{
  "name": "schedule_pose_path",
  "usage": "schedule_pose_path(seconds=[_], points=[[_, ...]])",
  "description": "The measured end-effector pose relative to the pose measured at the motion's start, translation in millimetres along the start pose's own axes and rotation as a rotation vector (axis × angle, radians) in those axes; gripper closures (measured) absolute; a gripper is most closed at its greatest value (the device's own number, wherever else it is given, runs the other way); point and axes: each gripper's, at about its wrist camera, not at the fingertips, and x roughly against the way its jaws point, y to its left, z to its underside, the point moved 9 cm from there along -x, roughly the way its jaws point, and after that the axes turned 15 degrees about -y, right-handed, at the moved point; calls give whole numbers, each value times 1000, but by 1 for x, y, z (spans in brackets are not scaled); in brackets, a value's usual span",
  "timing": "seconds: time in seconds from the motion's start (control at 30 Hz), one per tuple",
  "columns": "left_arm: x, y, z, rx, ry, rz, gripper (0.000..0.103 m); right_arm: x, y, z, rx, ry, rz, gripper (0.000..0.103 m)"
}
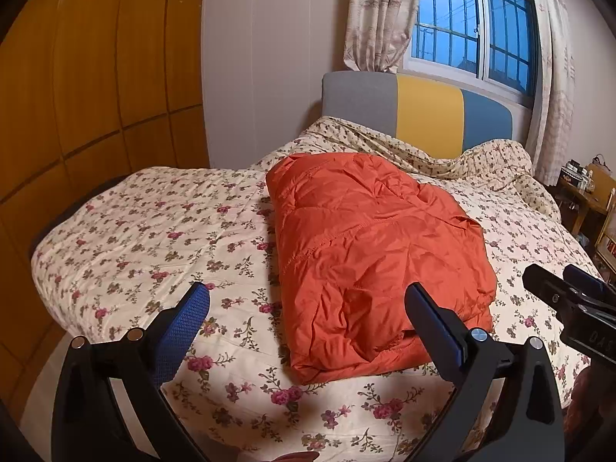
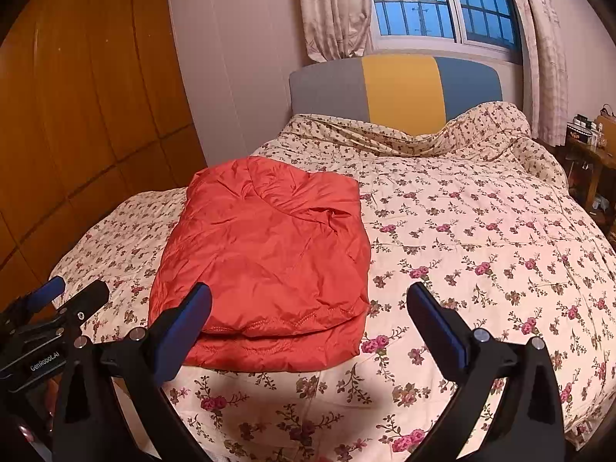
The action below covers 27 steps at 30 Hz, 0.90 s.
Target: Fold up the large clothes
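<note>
An orange puffy jacket (image 1: 369, 254) lies folded into a compact rectangle on the floral quilt (image 1: 154, 238) of the bed; it also shows in the right wrist view (image 2: 265, 258). My left gripper (image 1: 308, 296) is open and empty, held above the near edge of the bed in front of the jacket. My right gripper (image 2: 310, 296) is open and empty, held above the quilt just right of the jacket's near end. The right gripper also shows at the right edge of the left wrist view (image 1: 569, 288). The left gripper shows at the left edge of the right wrist view (image 2: 57, 300).
A grey, yellow and blue headboard (image 1: 423, 115) stands at the far end under a barred window (image 1: 473, 23) with curtains. A wooden wardrobe (image 1: 96, 77) fills the left wall. A cluttered wooden side table (image 1: 589, 192) stands right of the bed.
</note>
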Motion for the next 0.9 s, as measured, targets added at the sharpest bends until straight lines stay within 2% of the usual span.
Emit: schedule_pose_path(seconds=[0.9], points=[[-4, -11, 4, -16, 13, 0, 3, -8, 0, 2, -8, 18, -4, 2]])
